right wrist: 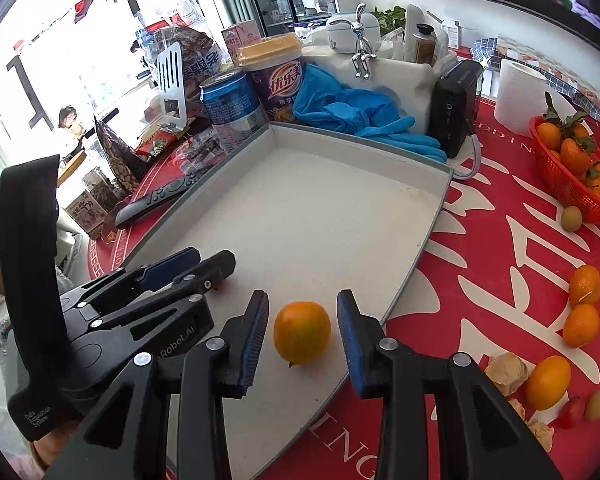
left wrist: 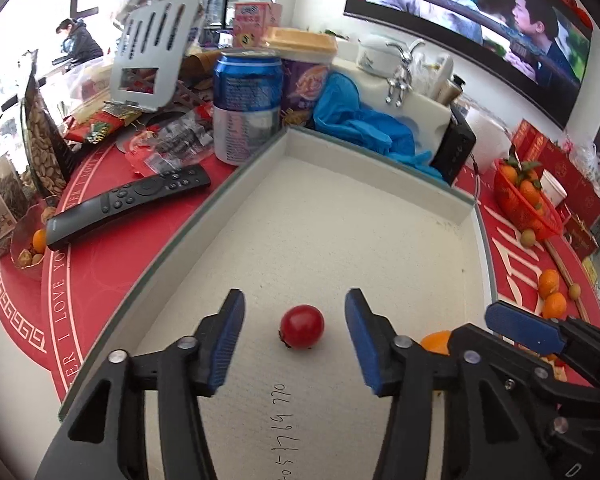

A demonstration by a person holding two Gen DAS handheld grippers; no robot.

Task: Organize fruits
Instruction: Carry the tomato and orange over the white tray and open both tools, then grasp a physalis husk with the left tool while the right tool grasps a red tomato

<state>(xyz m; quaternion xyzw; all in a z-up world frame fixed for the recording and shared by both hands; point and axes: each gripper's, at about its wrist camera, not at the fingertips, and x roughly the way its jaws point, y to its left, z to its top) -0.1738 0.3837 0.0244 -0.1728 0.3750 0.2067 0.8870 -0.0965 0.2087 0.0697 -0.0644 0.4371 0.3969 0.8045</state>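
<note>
A red cherry tomato (left wrist: pixel 302 326) lies in the white tray (left wrist: pixel 340 208), between the open fingers of my left gripper (left wrist: pixel 295 342), not touched. An orange fruit (right wrist: pixel 302 332) lies near the tray's (right wrist: pixel 320 208) right edge, between the open fingers of my right gripper (right wrist: pixel 302 338), with gaps on both sides. The orange shows partly in the left wrist view (left wrist: pixel 436 342) behind the right gripper (left wrist: pixel 520 330). The left gripper (right wrist: pixel 196 264) appears at the left of the right wrist view.
Loose oranges (right wrist: pixel 584 284), a small tomato (right wrist: pixel 572 411) and green fruits (right wrist: pixel 571 218) lie on the red cloth right of the tray. A red basket of oranges (right wrist: pixel 572 168) stands far right. A remote (left wrist: pixel 128 206), can (left wrist: pixel 247 108), cup and blue gloves (right wrist: pixel 364 114) crowd the tray's far side.
</note>
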